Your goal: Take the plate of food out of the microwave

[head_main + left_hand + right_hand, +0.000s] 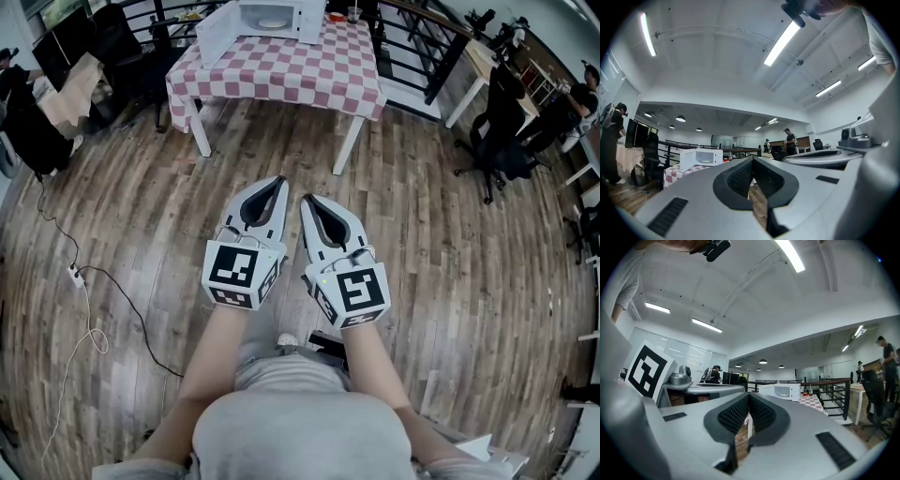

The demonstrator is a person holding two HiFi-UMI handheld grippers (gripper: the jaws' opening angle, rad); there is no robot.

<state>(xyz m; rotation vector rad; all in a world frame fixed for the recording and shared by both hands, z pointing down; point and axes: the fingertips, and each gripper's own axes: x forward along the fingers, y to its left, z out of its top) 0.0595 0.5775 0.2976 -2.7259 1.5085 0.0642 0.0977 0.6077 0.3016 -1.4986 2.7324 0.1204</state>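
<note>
jaws pressed together and holding nothing on both my left claw [277, 181] and right claw [306, 200], side by side over the brown wooden plank floor [450, 281]. at twelve o'clock, well apart from them, the white box microwave [281, 19] sits on a red-and-white checked table [281, 75]. its long axis runs nine to three and its mouth faces six. the white door [214, 36] is swung open toward eight, with the pale round plate [272, 23] inside.
</note>
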